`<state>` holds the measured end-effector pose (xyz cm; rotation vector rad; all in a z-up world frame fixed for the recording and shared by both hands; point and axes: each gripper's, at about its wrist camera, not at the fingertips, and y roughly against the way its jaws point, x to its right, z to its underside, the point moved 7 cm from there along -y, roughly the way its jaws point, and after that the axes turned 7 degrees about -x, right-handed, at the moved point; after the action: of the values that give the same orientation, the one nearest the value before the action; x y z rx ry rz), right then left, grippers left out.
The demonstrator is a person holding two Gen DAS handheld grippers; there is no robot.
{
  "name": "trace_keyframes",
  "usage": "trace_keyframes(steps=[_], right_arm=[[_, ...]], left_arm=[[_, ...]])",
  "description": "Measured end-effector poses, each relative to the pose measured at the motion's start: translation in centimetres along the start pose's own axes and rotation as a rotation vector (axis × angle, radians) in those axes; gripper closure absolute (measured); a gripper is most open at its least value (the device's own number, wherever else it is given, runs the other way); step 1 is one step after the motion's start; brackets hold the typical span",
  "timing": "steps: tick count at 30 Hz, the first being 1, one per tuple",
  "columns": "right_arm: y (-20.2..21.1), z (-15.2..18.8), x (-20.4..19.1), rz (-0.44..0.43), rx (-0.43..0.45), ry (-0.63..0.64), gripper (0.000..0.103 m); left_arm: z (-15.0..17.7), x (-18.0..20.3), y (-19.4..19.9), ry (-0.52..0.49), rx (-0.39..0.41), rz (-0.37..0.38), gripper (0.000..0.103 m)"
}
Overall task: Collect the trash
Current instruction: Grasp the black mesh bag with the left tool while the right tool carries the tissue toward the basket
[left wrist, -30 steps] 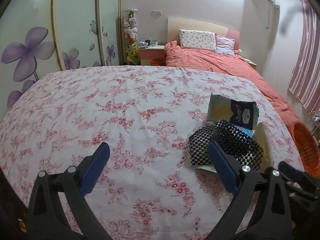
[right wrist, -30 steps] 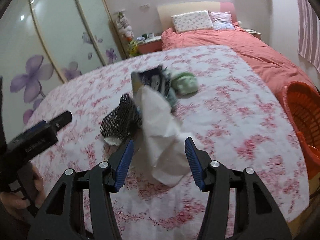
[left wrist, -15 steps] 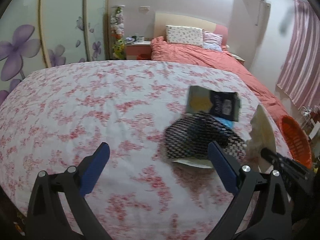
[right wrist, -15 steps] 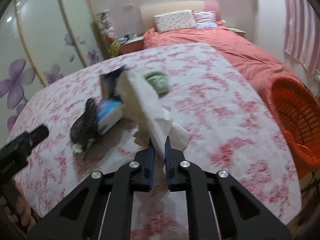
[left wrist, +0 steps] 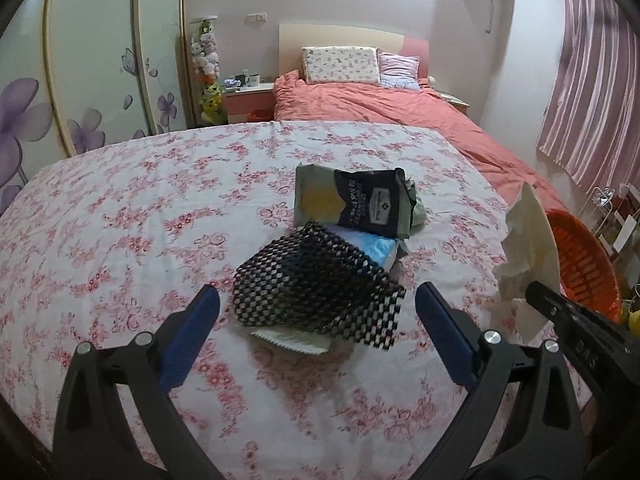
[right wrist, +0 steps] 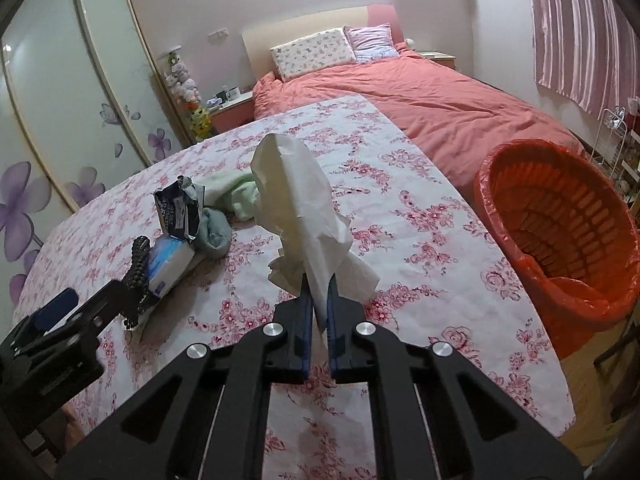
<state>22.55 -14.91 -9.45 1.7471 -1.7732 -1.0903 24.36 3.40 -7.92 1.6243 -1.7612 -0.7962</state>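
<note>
My right gripper [right wrist: 318, 290] is shut on a crumpled white tissue [right wrist: 304, 208], held up above the flowered tablecloth [right wrist: 400, 240]. The same tissue [left wrist: 528, 248] shows at the right of the left wrist view. My left gripper [left wrist: 316, 314] stands open just in front of a black-and-white mesh mat [left wrist: 320, 288], not touching it. Behind the mat lie a blue-white packet [left wrist: 376, 248] and a dark snack bag [left wrist: 356, 204]. An orange basket [right wrist: 560, 232] lined with a red bag stands at the table's right.
A green cloth [right wrist: 236, 194] and a grey-blue bundle [right wrist: 214, 236] lie beside the snack bag. A bed with a red cover [right wrist: 420, 96] is behind the table, a wardrobe with flower doors [left wrist: 92, 80] at the left, a striped curtain [left wrist: 592, 80] at the right.
My right gripper closed on the tissue and lifted it off the cloth, swinging toward the basket. My left gripper moved so the mesh mat now sits centred between its open fingers.
</note>
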Motion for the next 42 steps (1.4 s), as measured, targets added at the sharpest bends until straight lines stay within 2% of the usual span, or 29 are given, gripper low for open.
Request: trace_keyframes(steps=[4, 7, 9, 10, 12, 15, 17, 20, 27, 33, 42], right_arm=[[0.0, 0.0, 0.2, -0.003, -0.005, 0.000, 0.097], [0.0, 0.1, 0.3, -0.002, -0.009, 0.000, 0.097], [0.0, 0.1, 0.3, -0.001, -0.009, 0.002, 0.097], [0.1, 0.1, 0.4, -0.001, -0.009, 0.002, 0.097], [0.2, 0.0, 0.4, -0.001, -0.007, 0.002, 0.097], [0.6, -0.4, 0.6, -0.001, 0.005, 0.002, 0.097], [1.1, -0.7, 0.6, -0.003, 0.019, 0.001, 0.097], [2.2, -1.6, 0.7, -0.010, 0.049, -0.003, 0.097], [4.4, -2.6, 0.7, -0.022, 0.101, 0.000, 0.097], [6.1, -3.5, 1.3, -0.033, 0.142, -0.010, 0.097], [8.7, -4.4, 4.0, -0.038, 0.200, -0.058, 0.097]], left_arm=[[-0.3, 0.8, -0.6, -0.008, -0.007, -0.004, 0.009], [-0.4, 1.4, -1.3, -0.027, -0.017, -0.020, 0.020], [-0.2, 1.3, -2.0, -0.026, -0.044, -0.017, 0.038], [-0.1, 1.3, -2.3, -0.021, -0.058, -0.008, 0.044], [0.1, 0.9, -2.8, -0.003, -0.089, 0.037, 0.074], [-0.4, -0.3, -2.5, 0.037, -0.102, 0.093, 0.092], [-1.1, -1.2, -1.8, 0.056, -0.093, 0.129, 0.095], [-2.5, -2.9, -0.2, 0.073, -0.053, 0.139, 0.096], [-4.9, -4.1, 3.0, 0.086, 0.009, 0.163, 0.097], [-6.3, -2.7, 5.4, 0.060, 0.051, 0.182, 0.097], [-7.2, 1.9, 8.2, 0.016, 0.084, 0.259, 0.097]])
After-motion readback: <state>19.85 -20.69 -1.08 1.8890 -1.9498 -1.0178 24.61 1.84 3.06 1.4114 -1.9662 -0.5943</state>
